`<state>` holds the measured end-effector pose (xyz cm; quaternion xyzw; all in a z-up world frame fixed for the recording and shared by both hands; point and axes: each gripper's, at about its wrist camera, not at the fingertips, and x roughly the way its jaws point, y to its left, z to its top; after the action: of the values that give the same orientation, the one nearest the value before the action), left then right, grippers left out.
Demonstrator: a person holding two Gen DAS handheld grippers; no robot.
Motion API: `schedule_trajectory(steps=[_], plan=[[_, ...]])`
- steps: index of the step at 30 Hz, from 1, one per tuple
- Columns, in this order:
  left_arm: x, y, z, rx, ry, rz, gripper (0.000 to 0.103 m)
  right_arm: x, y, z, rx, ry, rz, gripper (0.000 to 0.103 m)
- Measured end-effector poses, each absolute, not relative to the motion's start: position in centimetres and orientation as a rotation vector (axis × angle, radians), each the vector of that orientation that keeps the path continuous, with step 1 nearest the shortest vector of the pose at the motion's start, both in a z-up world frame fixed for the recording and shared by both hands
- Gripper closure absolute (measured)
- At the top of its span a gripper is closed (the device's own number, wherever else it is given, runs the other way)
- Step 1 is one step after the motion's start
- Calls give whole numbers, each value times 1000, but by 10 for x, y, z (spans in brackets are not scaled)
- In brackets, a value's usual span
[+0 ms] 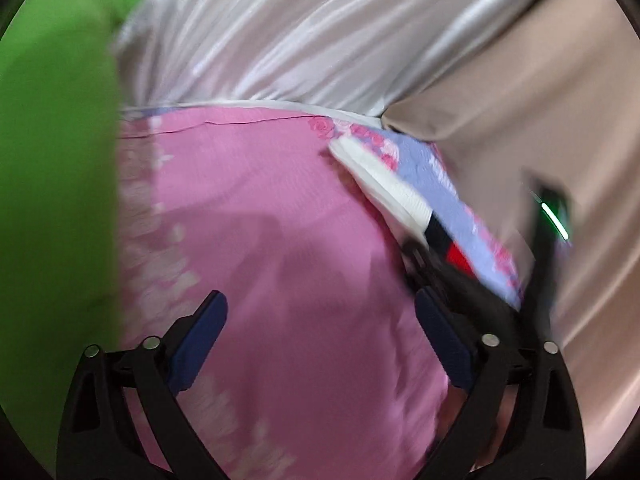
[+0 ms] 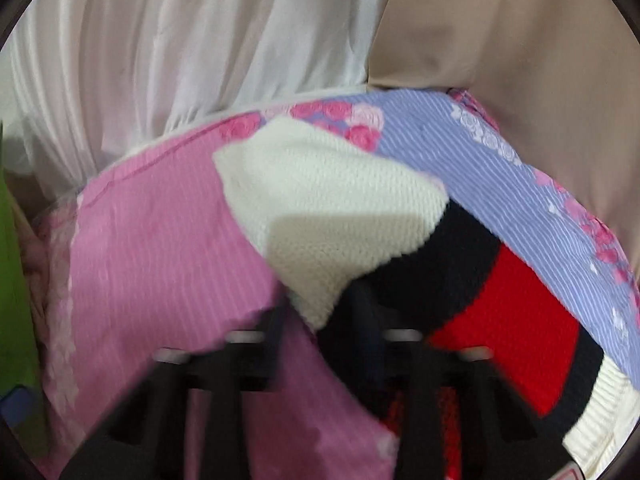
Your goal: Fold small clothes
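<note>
Left wrist view: a pink bedspread (image 1: 280,220) fills your workspace. The knitted garment (image 2: 328,208), white, black and red, lies on it. Your left gripper (image 1: 320,340) gapes empty; your right gripper (image 2: 324,320) looks clenched on the knit's edge, likely for folding.

The bedcover (image 2: 160,248) is pink with fine ribbing, turning lilac-striped with pink and white roses on the right. On it lies a knitted garment (image 2: 320,208) in cream, black and red blocks. Behind hang a white curtain (image 1: 288,32) and a beige one (image 1: 520,92); green cloth (image 1: 52,128) fills the left.
</note>
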<state>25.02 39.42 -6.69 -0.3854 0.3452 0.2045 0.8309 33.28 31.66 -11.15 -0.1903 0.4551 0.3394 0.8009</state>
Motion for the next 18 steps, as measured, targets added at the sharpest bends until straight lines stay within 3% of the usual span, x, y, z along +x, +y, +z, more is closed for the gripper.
schedule_trajectory(steps=[5, 8, 10, 11, 12, 13, 14, 18], plan=[[299, 394, -85, -950, 762, 388, 7, 314, 250, -85, -255, 912, 729, 96], [318, 378, -110, -970, 820, 398, 14, 301, 223, -86, -248, 920, 721, 95], [319, 366, -108, -928, 806, 393, 40, 297, 214, -89, -232, 935, 725, 95], [319, 364, -113, -958, 810, 372, 48, 296, 210, -89, -224, 940, 722, 95], [318, 364, -116, -984, 803, 369, 72, 296, 208, -91, -214, 947, 724, 95], [318, 365, -117, -995, 799, 360, 90, 295, 206, -92, -197, 956, 725, 95], [316, 364, -116, -1000, 795, 343, 99, 296, 205, -93, -184, 962, 723, 95], [315, 346, -70, -919, 682, 266, 101, 290, 193, -88, -131, 951, 719, 95]])
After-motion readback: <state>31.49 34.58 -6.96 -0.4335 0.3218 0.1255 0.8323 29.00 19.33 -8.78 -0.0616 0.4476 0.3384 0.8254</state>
